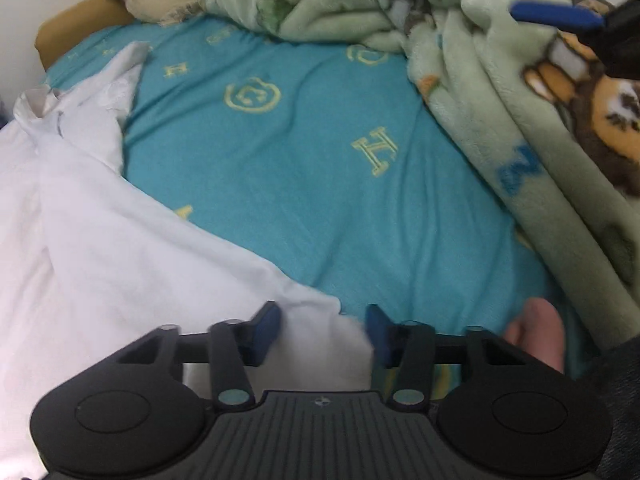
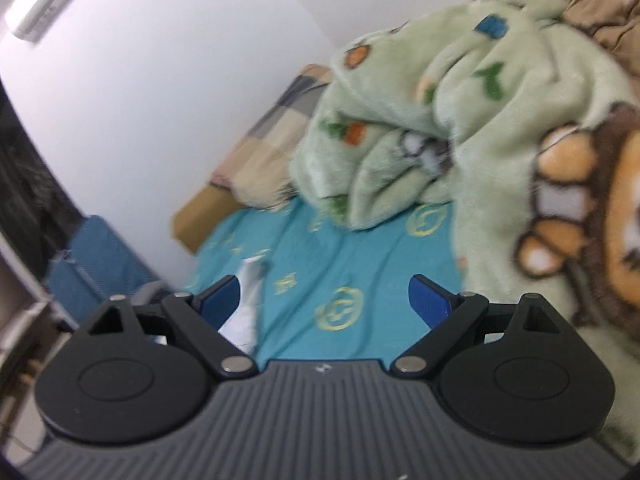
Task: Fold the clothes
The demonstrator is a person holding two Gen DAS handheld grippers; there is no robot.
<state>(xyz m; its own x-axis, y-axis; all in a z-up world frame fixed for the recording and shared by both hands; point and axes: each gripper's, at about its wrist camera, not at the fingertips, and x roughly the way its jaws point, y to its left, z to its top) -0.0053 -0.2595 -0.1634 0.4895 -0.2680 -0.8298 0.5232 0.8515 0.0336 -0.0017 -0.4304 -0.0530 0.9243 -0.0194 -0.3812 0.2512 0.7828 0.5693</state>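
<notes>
A white garment [image 1: 92, 232] lies spread on the left half of a bed with a teal sheet [image 1: 304, 168]. My left gripper [image 1: 322, 330] is open, and a corner of the white garment lies between its blue fingers. My right gripper [image 2: 324, 300] is open and empty, held above the teal sheet [image 2: 344, 264]. A tip of the white garment [image 2: 246, 304] shows beside its left finger. The right gripper also shows in the left wrist view [image 1: 568, 20] at the upper right, over the blanket.
A crumpled pale green fleece blanket [image 1: 500, 92] with animal prints covers the far and right side of the bed, also in the right wrist view [image 2: 460, 128]. A checked pillow [image 2: 272, 140] lies by the white wall. A blue chair [image 2: 96, 264] stands beside the bed.
</notes>
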